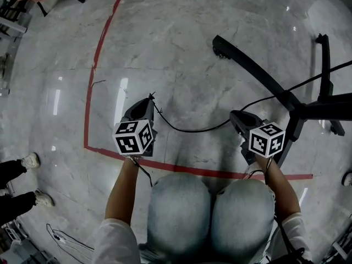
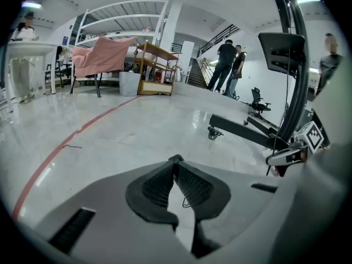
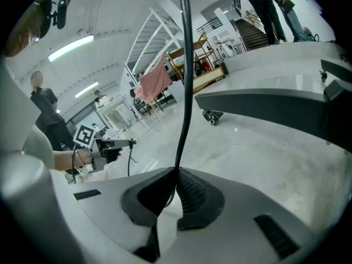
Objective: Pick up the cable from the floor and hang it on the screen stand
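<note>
A thin black cable (image 1: 192, 131) sags between my two grippers above the marble floor. My left gripper (image 1: 149, 100) is shut on one end of it, and a bit of wire (image 2: 185, 203) shows between its closed pads. My right gripper (image 1: 237, 117) is shut on the cable further along. From there the cable (image 3: 184, 65) climbs steeply and runs off to the right past the screen stand (image 1: 258, 73). The stand's black wheeled leg (image 3: 264, 106) lies just ahead of my right gripper (image 3: 177, 172). Its pole (image 2: 297, 92) and screen (image 2: 281, 51) rise to the right of my left gripper (image 2: 175, 161).
A red tape line (image 1: 93, 65) marks the floor to the left and in front of the person's knees. Someone's feet (image 1: 30, 161) stand at the left edge, with loose wires (image 1: 66, 238) lower left. Two people (image 2: 228, 65), a pink-draped rack (image 2: 104, 56) and a wooden cart (image 2: 157, 65) stand far off.
</note>
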Action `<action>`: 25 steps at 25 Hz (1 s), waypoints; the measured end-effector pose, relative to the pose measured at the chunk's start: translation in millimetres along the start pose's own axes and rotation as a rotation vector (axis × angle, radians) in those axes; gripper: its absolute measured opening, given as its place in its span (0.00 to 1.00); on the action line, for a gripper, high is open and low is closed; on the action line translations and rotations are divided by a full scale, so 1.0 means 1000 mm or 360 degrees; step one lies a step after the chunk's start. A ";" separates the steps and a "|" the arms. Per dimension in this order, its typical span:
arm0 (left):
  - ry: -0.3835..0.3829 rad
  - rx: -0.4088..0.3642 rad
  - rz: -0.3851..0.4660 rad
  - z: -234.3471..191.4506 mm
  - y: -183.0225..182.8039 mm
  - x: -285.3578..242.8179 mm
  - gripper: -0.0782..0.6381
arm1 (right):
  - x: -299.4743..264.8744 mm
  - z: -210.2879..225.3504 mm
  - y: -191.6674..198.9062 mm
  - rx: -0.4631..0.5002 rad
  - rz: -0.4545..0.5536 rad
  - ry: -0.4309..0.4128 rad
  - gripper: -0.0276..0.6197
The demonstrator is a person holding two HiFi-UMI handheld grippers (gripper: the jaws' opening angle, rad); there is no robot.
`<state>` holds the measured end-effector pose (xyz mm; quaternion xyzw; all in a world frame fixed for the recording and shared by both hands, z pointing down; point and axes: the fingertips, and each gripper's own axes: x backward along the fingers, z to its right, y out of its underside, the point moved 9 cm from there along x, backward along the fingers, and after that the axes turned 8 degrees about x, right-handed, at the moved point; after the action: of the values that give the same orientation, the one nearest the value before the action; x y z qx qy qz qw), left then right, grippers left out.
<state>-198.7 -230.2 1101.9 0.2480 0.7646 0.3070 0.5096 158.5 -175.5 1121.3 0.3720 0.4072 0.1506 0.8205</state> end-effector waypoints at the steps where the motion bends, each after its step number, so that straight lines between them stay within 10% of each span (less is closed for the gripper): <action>1: 0.0008 0.0000 0.0007 0.003 -0.002 0.003 0.15 | 0.005 -0.001 -0.004 -0.0001 0.0029 -0.0028 0.09; 14: 0.0044 0.0089 0.0064 0.050 -0.048 0.085 0.15 | 0.098 -0.051 -0.079 0.0019 0.0233 -0.0213 0.09; 25: 0.0141 0.0138 0.0127 0.125 -0.171 0.245 0.15 | 0.234 -0.152 -0.199 -0.0015 0.0249 -0.0245 0.09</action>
<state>-181.2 -151.6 787.9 0.2863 0.7884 0.3045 0.4513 174.0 -107.4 786.2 0.4094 0.3120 0.1871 0.8367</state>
